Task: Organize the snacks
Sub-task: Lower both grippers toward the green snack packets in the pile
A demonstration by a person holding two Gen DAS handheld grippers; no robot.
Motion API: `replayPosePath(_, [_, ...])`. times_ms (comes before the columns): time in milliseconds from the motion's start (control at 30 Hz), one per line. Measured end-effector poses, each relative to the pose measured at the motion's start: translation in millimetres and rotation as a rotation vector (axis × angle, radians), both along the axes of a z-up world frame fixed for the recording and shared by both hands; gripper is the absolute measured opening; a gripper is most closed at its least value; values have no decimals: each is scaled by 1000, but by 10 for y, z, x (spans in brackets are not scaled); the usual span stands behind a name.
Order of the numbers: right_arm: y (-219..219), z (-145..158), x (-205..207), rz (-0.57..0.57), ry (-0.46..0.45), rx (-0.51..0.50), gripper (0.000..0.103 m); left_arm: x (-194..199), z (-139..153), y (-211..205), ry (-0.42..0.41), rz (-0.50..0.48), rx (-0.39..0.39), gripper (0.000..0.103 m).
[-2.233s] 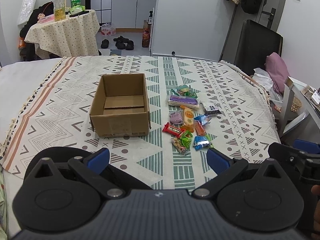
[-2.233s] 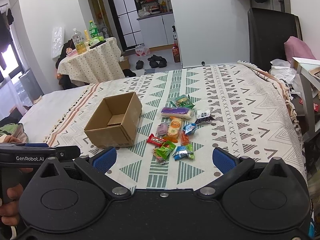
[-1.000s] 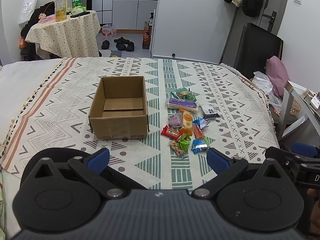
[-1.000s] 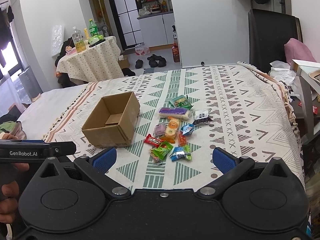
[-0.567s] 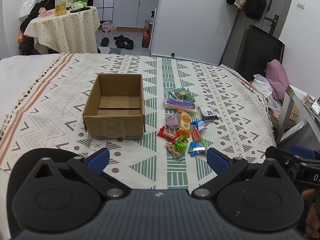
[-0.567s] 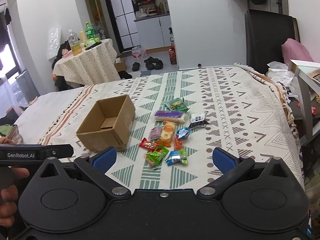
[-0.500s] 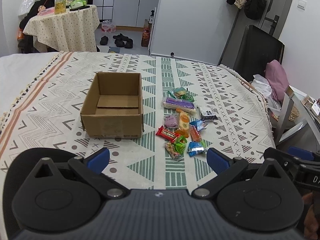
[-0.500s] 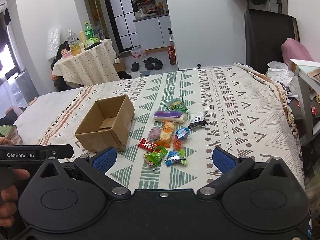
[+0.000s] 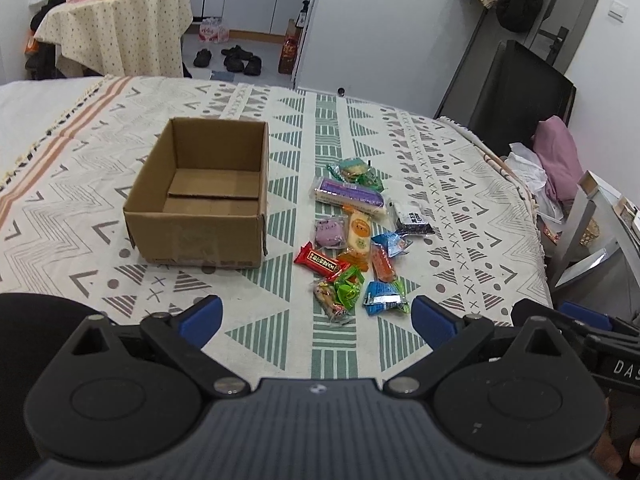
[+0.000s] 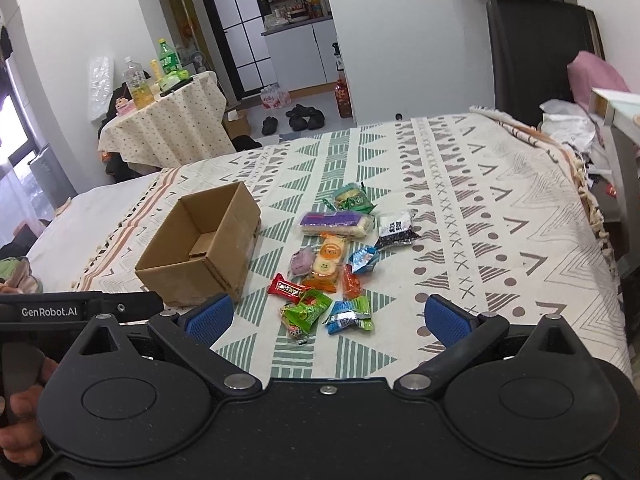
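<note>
A: How do your left fingers (image 9: pixel 200 317) stand?

B: Your left gripper (image 9: pixel 316 318) has its blue pads spread wide with nothing between them. It hangs above the near edge of the patterned blanket (image 9: pixel 452 184), not touching it.

A: And your right?

B: The same. Your right gripper (image 10: pixel 326 316) is released, its fingers (image 10: pixel 442 318) far apart and bare. In the right wrist view your left hand (image 10: pixel 16 432) shows at the lower left, wrapped around the handle of the other tool.

A: What lies just past your fingers?

B: The snacks. Nearest you are a blue-and-green packet (image 9: pixel 383 298) and a green packet (image 9: pixel 347 285), side by side, with a clear bag of nuts (image 9: pixel 329 300) partly under the green one. Just beyond lies a red bar (image 9: pixel 320 262), then an orange packet (image 9: pixel 382 262), a yellow biscuit pack (image 9: pixel 360 232) and a purple sweet (image 9: pixel 330 233) beside it.

A: Farther out?

B: A long purple-topped pack (image 9: pixel 349 196) lies crosswise, a green round pack (image 9: pixel 354 171) behind it, and a black-and-white sachet (image 9: pixel 412 218) at the pile's right edge. All rest flat on the bed.

A: And the box?

B: The cardboard box (image 9: pixel 202 196) sits to the left of the pile, upright, flaps open, only its bottom flaps showing inside. It stands near the red bar but apart from it.

A: Behind the bed?

B: A small desk (image 10: pixel 168 124) under a dotted cloth, carrying bottles.
</note>
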State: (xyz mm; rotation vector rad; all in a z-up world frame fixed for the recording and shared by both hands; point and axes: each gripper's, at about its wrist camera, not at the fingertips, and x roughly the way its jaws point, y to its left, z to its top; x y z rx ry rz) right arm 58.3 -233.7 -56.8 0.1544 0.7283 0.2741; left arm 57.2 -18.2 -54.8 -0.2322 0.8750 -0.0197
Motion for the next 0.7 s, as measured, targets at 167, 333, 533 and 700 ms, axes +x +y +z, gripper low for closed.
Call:
replayPosePath(167, [-41, -120, 122, -2, 36, 26, 98, 143, -132, -42, 31, 4, -10, 100])
replayPosePath(333, [-84, -240, 257, 1, 66, 44, 96, 283, -257, -123, 47, -4, -8, 99])
replayPosePath(533, [-127, -415, 426, -5, 122, 63, 92, 470, -406, -193, 87, -1, -21, 89])
replayPosePath(700, [-175, -553, 549, -19, 166, 84, 88, 618, -528, -220, 121, 12, -31, 79])
